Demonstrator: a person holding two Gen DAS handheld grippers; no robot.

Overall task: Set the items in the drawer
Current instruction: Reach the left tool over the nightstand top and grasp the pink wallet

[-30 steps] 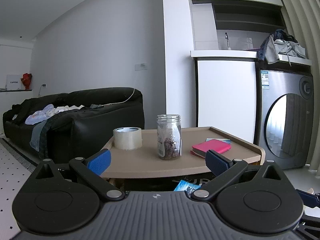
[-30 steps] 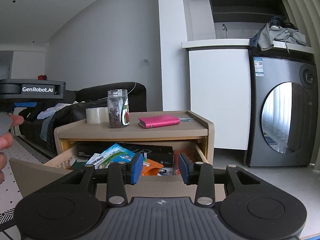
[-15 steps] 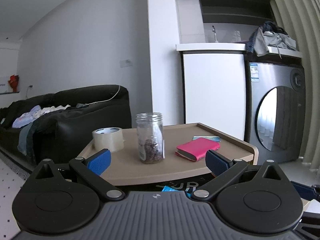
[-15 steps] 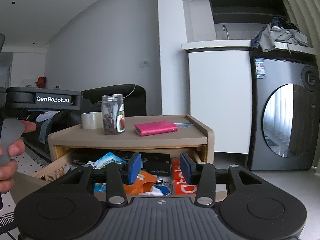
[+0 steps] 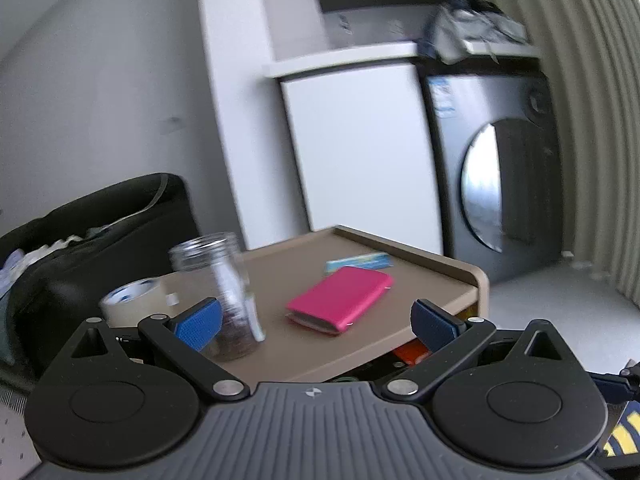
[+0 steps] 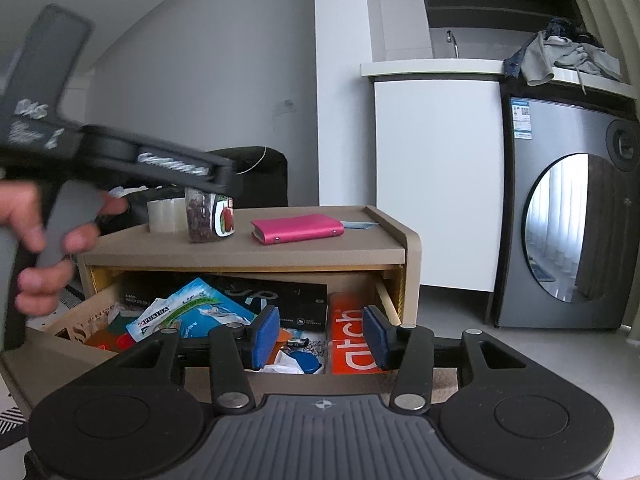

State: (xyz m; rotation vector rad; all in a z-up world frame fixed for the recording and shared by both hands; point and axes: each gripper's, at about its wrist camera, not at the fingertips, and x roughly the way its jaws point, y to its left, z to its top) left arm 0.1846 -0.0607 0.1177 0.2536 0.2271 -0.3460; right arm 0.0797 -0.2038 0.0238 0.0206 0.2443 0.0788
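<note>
A low tan cabinet (image 6: 248, 250) carries a glass jar (image 6: 206, 218), a tape roll (image 6: 166, 214), a pink wallet (image 6: 296, 228) and a small blue card (image 6: 360, 225). Its drawer (image 6: 52, 354) stands pulled out, full of packets and boxes. My left gripper (image 5: 316, 322) is open and hovers above the top's near edge, with the pink wallet (image 5: 340, 300) just ahead between its fingers and the jar (image 5: 220, 292) by its left finger (image 5: 198, 322). My right gripper (image 6: 320, 338) is open, low in front of the drawer, holding nothing. A hand (image 6: 44, 240) holds the left tool at the left.
A black sofa (image 5: 92, 248) with clothes stands left of the cabinet. A white counter unit (image 6: 436, 176) and a grey washing machine (image 6: 568, 232) stand behind and to the right. Grey bare floor (image 6: 452, 312) lies right of the cabinet. A tape roll (image 5: 132, 304) sits beside the jar.
My left gripper has swung right and tilted, bringing the wallet between its fingers. The right gripper has moved slightly closer to the drawer, its fingers a little wider.
</note>
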